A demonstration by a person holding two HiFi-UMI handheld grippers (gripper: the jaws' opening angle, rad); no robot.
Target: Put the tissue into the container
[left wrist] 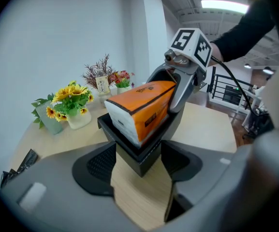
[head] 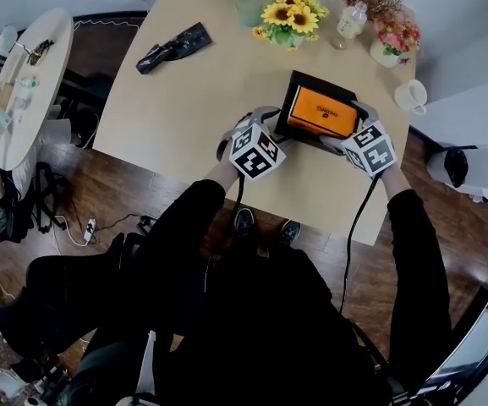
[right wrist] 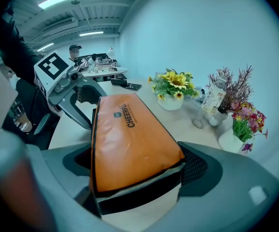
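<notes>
Head view: on the pale wooden surface (head: 193, 100), an orange plastic-wrapped tissue pack (head: 322, 113) lies in a black rectangular container (head: 298, 81), with the left gripper (head: 273, 129) and the right gripper (head: 345, 131) at its two ends.

Left gripper view: its fingers (left wrist: 93, 166) are closed on the container's near corner, and the pack tilts up out of the box.

Right gripper view: its fingers (right wrist: 195, 166) clamp the pack's raised end.
</notes>
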